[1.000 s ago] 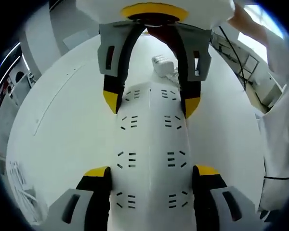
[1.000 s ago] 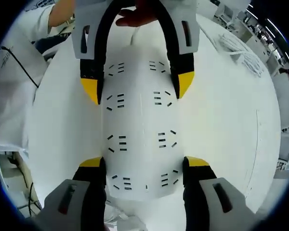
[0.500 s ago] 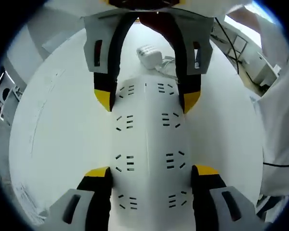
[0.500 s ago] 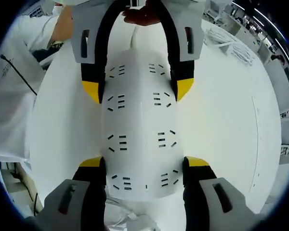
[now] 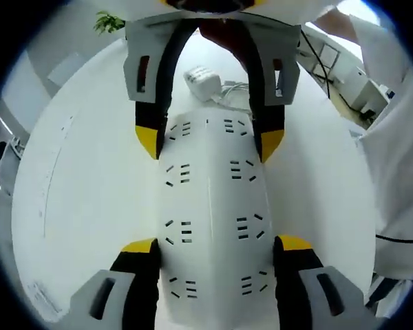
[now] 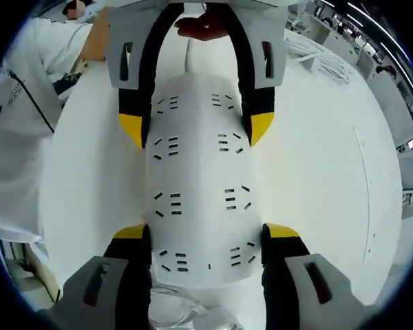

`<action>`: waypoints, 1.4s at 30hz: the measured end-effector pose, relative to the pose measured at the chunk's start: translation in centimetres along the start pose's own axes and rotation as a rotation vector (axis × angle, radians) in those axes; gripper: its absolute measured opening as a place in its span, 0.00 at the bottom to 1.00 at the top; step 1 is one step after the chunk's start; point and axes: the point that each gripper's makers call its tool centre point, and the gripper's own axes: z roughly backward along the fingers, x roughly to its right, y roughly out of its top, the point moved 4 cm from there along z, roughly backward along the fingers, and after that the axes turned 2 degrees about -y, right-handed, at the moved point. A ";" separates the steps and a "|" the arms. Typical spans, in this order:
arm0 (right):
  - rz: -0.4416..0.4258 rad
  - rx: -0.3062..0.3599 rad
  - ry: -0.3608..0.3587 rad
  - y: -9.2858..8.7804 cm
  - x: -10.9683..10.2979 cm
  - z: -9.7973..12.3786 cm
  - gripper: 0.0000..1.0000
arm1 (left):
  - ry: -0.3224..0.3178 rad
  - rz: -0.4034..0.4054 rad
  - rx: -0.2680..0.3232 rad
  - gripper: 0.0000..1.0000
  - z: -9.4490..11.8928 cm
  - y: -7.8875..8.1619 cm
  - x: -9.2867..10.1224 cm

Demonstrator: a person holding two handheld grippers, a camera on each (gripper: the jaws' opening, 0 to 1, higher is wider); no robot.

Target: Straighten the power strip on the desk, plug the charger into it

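Observation:
A wide white power strip [image 5: 210, 199] with two rows of sockets lies lengthwise on the white desk [image 5: 89, 179]. My left gripper [image 5: 217, 244] is shut on its near end, one yellow-tipped jaw on each long side. From the top of the left gripper view my right gripper [image 5: 210, 141] clamps the far end. In the right gripper view it is mirrored: the right gripper [image 6: 205, 232] grips the power strip [image 6: 199, 179] at the bottom and the left gripper [image 6: 195, 129] at the top. A white charger [image 5: 201, 78] with its cable lies on the desk beyond the strip.
A person's white sleeve [image 5: 399, 172] fills the right side, and the same clothing [image 6: 14, 124] is at the left of the right gripper view. Bundles of white cable [image 6: 316, 51] lie at the desk's far side. A desk seam [image 6: 365, 179] runs along the right.
Both grippers keep their hold on the strip. The background has swung round in both views, and the charger now sits farther left behind the strip.

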 end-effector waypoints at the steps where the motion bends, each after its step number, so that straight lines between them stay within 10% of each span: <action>1: -0.001 0.008 -0.004 0.0 0.0 0.0 0.64 | 0.001 -0.002 -0.002 0.68 0.0 0.0 0.0; 6: -0.189 0.218 -0.082 0.3 1.0 2.5 0.72 | 0.010 -0.010 -0.009 0.68 -0.1 -0.1 0.1; 13: -0.594 0.633 -0.452 -7.4 2.0 10.9 0.70 | 0.010 -0.011 -0.007 0.68 -0.1 -0.1 0.0; 17: -0.710 0.625 -0.625 -12.1 0.9 9.2 0.58 | 0.010 -0.011 -0.005 0.69 -0.1 -0.1 0.0; 22: -0.863 0.753 -0.659 -11.9 -0.1 7.2 0.57 | 0.009 -0.013 0.001 0.69 -0.1 -0.1 0.0; 42: -0.757 0.705 -0.704 -11.7 0.7 4.4 0.37 | 0.006 -0.019 0.020 0.69 -0.1 -0.2 -0.1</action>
